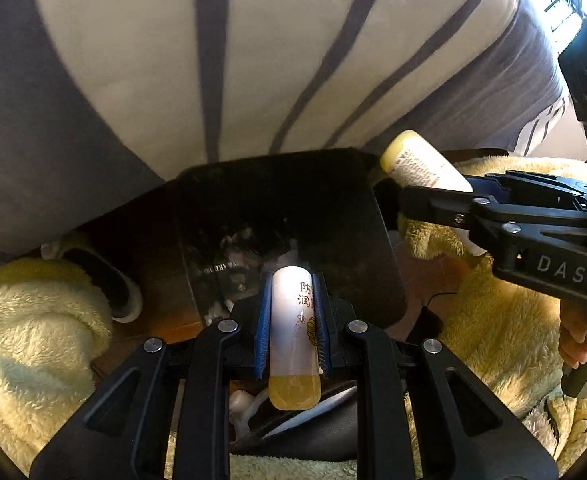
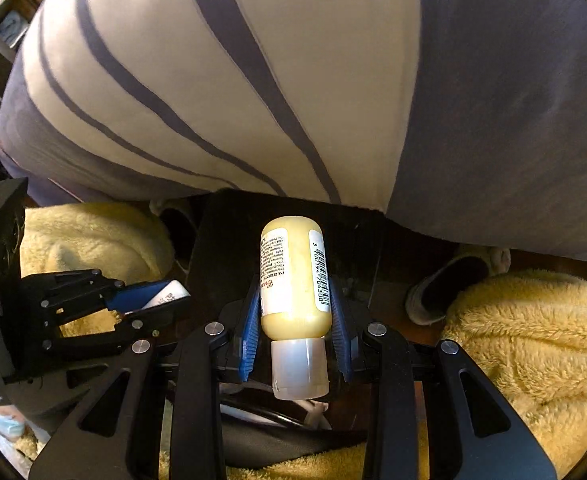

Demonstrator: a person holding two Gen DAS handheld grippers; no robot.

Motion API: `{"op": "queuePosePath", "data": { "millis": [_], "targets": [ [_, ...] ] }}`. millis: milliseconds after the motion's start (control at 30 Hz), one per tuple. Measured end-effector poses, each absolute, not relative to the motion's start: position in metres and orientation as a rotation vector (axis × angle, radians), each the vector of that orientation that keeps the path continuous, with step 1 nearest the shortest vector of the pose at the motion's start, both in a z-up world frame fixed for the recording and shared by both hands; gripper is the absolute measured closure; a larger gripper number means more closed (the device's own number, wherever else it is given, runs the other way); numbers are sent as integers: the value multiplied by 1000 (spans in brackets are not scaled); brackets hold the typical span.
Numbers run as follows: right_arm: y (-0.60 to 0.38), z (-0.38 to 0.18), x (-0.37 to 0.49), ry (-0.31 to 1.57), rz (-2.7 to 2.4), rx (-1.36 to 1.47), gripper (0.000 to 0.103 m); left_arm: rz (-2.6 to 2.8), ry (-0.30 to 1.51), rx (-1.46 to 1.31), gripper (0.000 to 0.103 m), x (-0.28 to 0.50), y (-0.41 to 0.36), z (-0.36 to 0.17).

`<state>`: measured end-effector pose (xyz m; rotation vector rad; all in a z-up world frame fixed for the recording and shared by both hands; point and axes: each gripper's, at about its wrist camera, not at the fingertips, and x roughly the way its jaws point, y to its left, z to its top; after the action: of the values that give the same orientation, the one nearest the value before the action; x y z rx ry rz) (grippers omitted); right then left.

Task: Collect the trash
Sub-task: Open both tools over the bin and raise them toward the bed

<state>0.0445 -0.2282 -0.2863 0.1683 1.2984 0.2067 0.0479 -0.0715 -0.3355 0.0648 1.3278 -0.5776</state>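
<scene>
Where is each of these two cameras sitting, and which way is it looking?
Left wrist: sits on the left gripper, looking steeply down its fingers at a white tube over a black trash bin; a hand shows at right.
Right wrist: sits on the right gripper, looking steeply down at a yellow lotion bottle; yellow fleece-clad legs flank it.
Shared: bin, striped bedding, slippers, each other's gripper.
</scene>
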Motion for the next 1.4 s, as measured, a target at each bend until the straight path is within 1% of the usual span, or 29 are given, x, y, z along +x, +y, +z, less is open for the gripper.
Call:
{"op": "queuePosePath", "data": {
  "millis": [267,300,333,367,400,467,533,667,700,733,767,800,900,967,1067,1133,1400],
  "targets": [
    [-232,-286,53,1303,194,175,68,-554,1367,86,85,49,-71,-342],
    [-232,-285,54,1302,191,175,67,-552,1372,86,85,50,-71,-343],
    [-233,-284,54,1297,183,177,61,-548,1372,88,84,50,-72,-342],
    [-235,-282,54,1291,178,180,57,-542,1369,91,81,50,-72,-341],
    [-235,-281,54,1289,174,181,57,-534,1363,93,77,51,-72,-339],
    [-238,-277,53,1277,164,184,55,-517,1348,95,65,50,-71,-335],
    [-242,-270,52,1259,152,188,53,-505,1326,97,61,48,-68,-329],
    [-249,-255,48,1213,130,191,41,-485,1279,95,51,45,-64,-312],
    [-250,-251,46,1202,127,191,40,-478,1264,97,49,44,-62,-307],
    [-250,-245,44,1187,124,189,38,-472,1251,99,45,44,-59,-306],
    [-251,-240,41,1173,120,189,33,-463,1231,102,41,42,-58,-299],
    [-252,-237,40,1164,116,188,30,-460,1220,104,40,41,-56,-295],
    [-254,-226,32,1133,108,180,27,-448,1179,108,30,37,-54,-279],
    [-256,-218,27,1102,99,174,10,-440,1143,116,20,32,-52,-266],
    [-257,-204,21,1052,97,168,9,-433,1083,120,11,27,-47,-244],
    [-259,-190,18,1019,88,159,8,-430,1042,117,8,25,-42,-228],
    [-267,-124,21,832,52,124,8,-386,889,100,8,33,-24,-169]
  ]
}}
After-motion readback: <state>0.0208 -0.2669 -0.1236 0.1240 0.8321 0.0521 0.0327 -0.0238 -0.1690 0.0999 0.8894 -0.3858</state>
